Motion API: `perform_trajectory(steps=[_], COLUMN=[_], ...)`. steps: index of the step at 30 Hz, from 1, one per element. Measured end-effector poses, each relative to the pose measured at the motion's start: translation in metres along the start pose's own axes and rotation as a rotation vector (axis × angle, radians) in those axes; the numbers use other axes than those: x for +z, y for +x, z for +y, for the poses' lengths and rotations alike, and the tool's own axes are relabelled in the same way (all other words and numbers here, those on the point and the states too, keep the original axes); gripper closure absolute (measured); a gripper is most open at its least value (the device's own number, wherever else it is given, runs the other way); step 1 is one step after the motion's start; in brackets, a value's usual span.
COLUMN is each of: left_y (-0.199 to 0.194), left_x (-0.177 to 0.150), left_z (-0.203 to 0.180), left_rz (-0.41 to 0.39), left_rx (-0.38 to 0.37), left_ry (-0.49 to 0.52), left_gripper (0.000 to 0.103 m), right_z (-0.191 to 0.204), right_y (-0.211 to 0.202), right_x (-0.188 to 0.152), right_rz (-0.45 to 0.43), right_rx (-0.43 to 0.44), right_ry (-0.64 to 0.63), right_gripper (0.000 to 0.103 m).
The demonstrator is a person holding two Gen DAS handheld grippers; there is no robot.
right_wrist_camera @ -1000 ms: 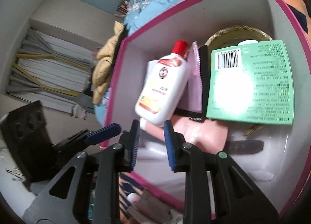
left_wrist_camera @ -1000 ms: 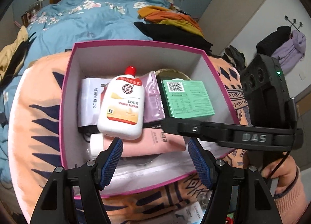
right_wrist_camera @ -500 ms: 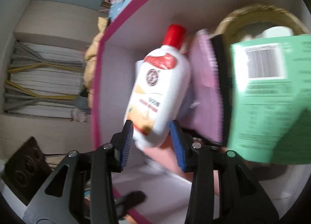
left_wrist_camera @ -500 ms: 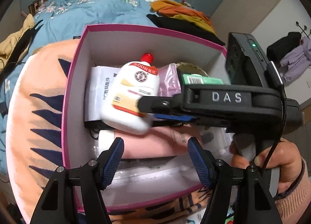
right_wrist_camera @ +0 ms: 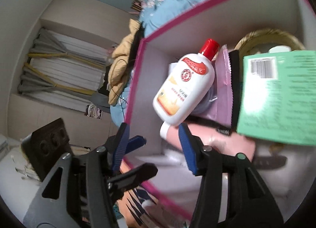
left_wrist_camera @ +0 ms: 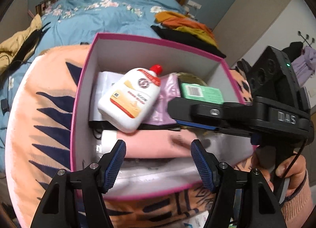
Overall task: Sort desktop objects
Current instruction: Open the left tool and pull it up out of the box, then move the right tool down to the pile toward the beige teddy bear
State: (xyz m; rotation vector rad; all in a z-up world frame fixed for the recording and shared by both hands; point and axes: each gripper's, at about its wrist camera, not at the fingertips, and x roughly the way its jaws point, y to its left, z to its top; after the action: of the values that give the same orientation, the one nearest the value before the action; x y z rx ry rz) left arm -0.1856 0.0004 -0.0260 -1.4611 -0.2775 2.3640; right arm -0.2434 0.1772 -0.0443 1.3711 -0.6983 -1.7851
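Note:
A pink-rimmed box (left_wrist_camera: 79, 93) holds the sorted items: a white bottle with a red cap (left_wrist_camera: 130, 99) lying tilted on a purple pouch (left_wrist_camera: 165, 109), a pink tube (left_wrist_camera: 154, 143) in front of it, and a green carton (left_wrist_camera: 203, 92) at the right. My left gripper (left_wrist_camera: 159, 160) is open over the box's near edge with nothing between its fingers. My right gripper (left_wrist_camera: 177, 115) reaches in from the right above the tube. In the right wrist view it (right_wrist_camera: 154, 145) is open and holds nothing; the bottle (right_wrist_camera: 183, 89), tube (right_wrist_camera: 217, 143) and carton (right_wrist_camera: 276, 97) lie beyond.
The box sits on an orange blanket with dark blue marks (left_wrist_camera: 45, 109). Behind it is a bed with a blue floral quilt (left_wrist_camera: 102, 16) and piled clothes (left_wrist_camera: 183, 28). A hand (left_wrist_camera: 290, 170) holds the right gripper. A woven ring (right_wrist_camera: 270, 36) lies in the box's far corner.
The right gripper went from nearly shut to wide open, reached into the box and drew back to the right. The white bottle now lies tilted, cap swung to the right.

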Motion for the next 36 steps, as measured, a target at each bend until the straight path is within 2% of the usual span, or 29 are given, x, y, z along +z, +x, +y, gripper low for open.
perform_trajectory(steps=[4, 8, 11, 19, 28, 33, 36], left_y=[-0.017, -0.034, -0.045, -0.064, -0.082, -0.090, -0.092], left_x=[-0.015, -0.039, -0.060, -0.120, -0.169, -0.184, -0.191], left_z=[-0.015, -0.026, -0.027, -0.018, -0.016, -0.025, -0.025], left_rz=[-0.021, -0.013, -0.008, 0.047, 0.081, 0.081, 0.083], left_rx=[-0.031, -0.068, -0.095, -0.087, -0.061, -0.053, -0.049], left_ry=[0.026, 0.052, 0.036, -0.012, -0.040, -0.024, -0.030], left_gripper=[0.028, 0.028, 0.028, 0.028, 0.028, 0.028, 0.028], right_z=[0.019, 0.034, 0.040, 0.020, 0.024, 0.027, 0.026], right_y=[-0.040, -0.061, -0.077, -0.123, -0.171, -0.179, -0.169], right_x=[-0.024, -0.057, -0.083, -0.153, -0.203, -0.220, -0.231], right_rz=[-0.027, -0.044, -0.071, -0.127, -0.201, -0.201, -0.169], right_rx=[0.011, 0.017, -0.004, -0.080, -0.063, -0.077, -0.076], right_ry=[-0.096, -0.178, -0.208, -0.136, -0.112, -0.120, -0.119], right_gripper=[0.041, 0.033, 0.032, 0.029, 0.029, 0.029, 0.029])
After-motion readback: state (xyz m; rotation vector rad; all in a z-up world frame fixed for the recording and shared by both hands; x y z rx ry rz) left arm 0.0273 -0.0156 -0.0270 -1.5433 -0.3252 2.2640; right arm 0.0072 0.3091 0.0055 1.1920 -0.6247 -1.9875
